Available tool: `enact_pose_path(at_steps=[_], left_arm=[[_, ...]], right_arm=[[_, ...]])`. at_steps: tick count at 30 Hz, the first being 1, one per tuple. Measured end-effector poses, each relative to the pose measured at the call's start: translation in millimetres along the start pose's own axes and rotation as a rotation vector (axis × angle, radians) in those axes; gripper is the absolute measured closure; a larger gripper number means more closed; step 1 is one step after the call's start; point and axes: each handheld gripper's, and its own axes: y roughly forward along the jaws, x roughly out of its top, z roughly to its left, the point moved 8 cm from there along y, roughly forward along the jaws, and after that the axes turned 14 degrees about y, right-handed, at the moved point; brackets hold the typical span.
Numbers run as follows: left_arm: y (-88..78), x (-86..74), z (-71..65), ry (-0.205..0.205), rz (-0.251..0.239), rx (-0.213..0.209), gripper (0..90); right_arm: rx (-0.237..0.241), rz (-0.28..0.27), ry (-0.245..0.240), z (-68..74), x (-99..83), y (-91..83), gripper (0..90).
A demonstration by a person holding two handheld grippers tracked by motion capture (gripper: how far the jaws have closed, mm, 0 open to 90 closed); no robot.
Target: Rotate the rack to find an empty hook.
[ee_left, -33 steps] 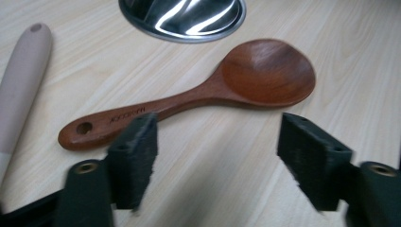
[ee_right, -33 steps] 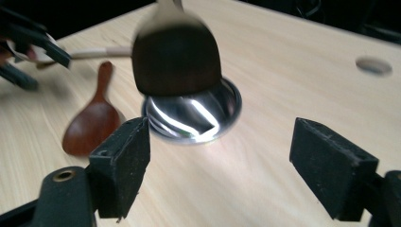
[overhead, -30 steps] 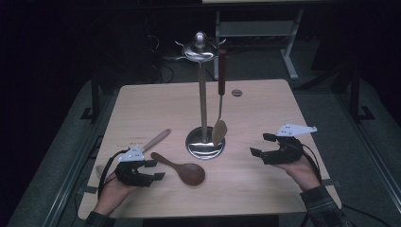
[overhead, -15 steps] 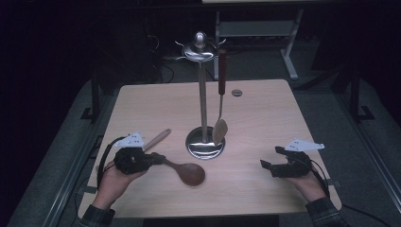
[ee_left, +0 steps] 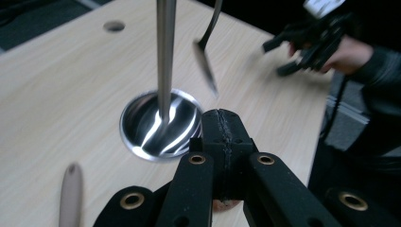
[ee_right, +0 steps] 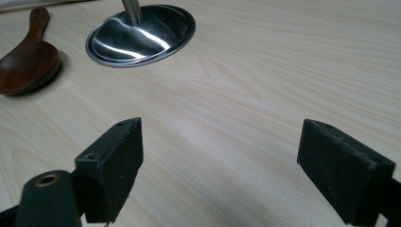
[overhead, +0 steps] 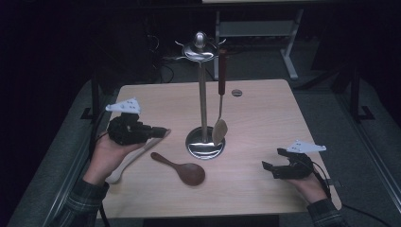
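Observation:
A metal utensil stand [overhead: 202, 94] rises from a round base [overhead: 204, 142] at the table's middle. A metal spoon with a dark red handle [overhead: 220, 94] hangs from it. A dark wooden spoon [overhead: 182, 169] lies in front of the base. A pale wooden spoon [overhead: 137, 158] lies to its left. My left gripper [overhead: 163, 133] hovers above the pale spoon, its jaws pressed together [ee_left: 221, 127] with nothing visibly held. My right gripper [overhead: 272, 160] is low near the front right corner. Its jaws have just been opening and stand wide [ee_right: 229, 161] over bare wood.
A small round hole [overhead: 236, 92] is in the table top behind the stand. The table's front edge runs just below both hands. A white-legged frame [overhead: 288, 47] stands on the dark floor behind. Bare wood [overhead: 265, 123] lies between the stand and the right gripper.
The left hand has risen off the table and its jaws have closed; the pale spoon stayed on the table. The right hand came down toward the front edge, then stopped.

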Motion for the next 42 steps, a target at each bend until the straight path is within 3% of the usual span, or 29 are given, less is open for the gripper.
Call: enact_pose_path(at_steps=[5, 15, 23, 33, 39, 42], left_arm=[[-11.7, 33.0, 8.0, 0.014, -0.035, -0.008, 90.0], [-31.0, 93.4, 19.5, 0.078, -0.069, -0.001, 90.0], [-38.9, 132.0, 26.8, 0.105, -0.096, -0.004, 90.0], [-37.3, 157.6, 35.3, 0.118, -0.105, 0.028, 90.0], [-35.0, 160.5, 42.5, 0.118, -0.092, 0.059, 90.0], [-34.0, 160.5, 45.1, 0.113, -0.099, 0.055, 90.0]], right_arm=[[0.002, 0.009, 0.002, -0.4, -1.5, 1.6, 14.5], [0.001, 0.029, 0.006, -1.4, -4.6, 4.9, 14.5], [-0.003, 0.039, 0.003, -2.4, -6.3, 6.5, 14.6], [-0.002, 0.044, 0.003, -3.0, -7.5, 7.4, 14.6], [0.001, 0.041, -0.001, -3.0, -7.4, 7.4, 14.6], [0.0, 0.047, 0.009, -2.8, -8.1, 7.2, 14.6]])
